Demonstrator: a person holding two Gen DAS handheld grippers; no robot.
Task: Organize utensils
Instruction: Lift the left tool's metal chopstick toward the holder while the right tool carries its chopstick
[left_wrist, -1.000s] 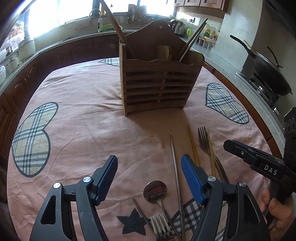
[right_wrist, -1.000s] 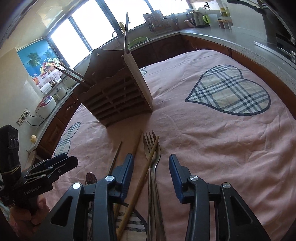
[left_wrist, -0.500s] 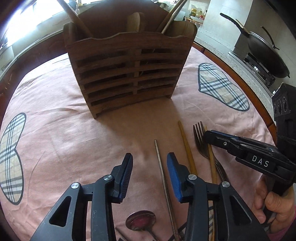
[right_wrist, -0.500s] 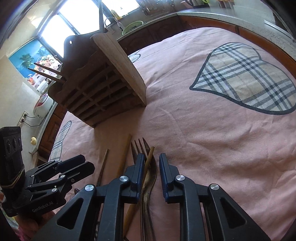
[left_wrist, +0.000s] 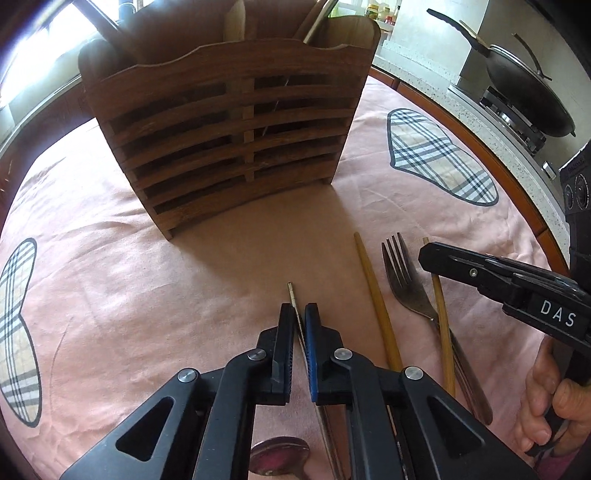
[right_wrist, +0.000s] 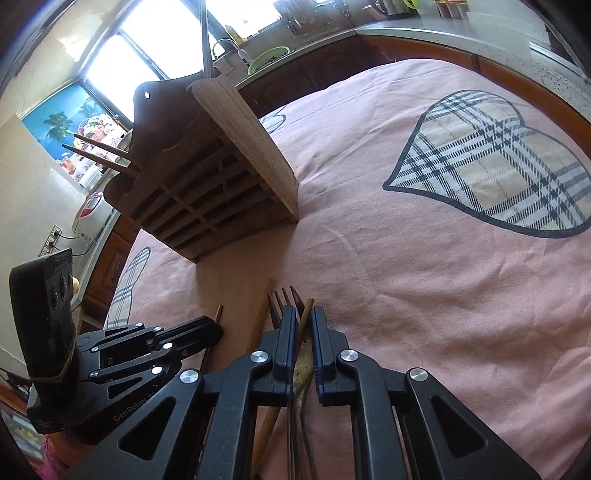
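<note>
Between the left gripper's blue pads lies a thin metal chopstick, its tip just past the fingertips; the pads stand close on either side of it, yet whether they actually clamp it cannot be told. Right of this gripper, on the cloth: a bamboo chopstick, a dark metal fork with tines pointing away, and a second bamboo chopstick lying along the fork's handle. Ahead stands a slatted wooden rack, brown and worn, with upright utensils in its compartments.

The right gripper is nearly closed about the second bamboo chopstick and the fork beneath it; the chopstick slants through the gap, and a firm grip cannot be confirmed. The rack sits ahead and to its left, seen from its end panel.

A spoon bowl is cut off at the lower edge of the left view, behind the gripper. The chopsticks' and fork's rear ends are hidden under the gripper bodies. Which utensils fill the rack is hard to make out.

Surface: a pink tablecloth with plaid heart patches. Room: a kitchen with a stone counter, a wok on the stove, bright windows, and a rice cooker.
</note>
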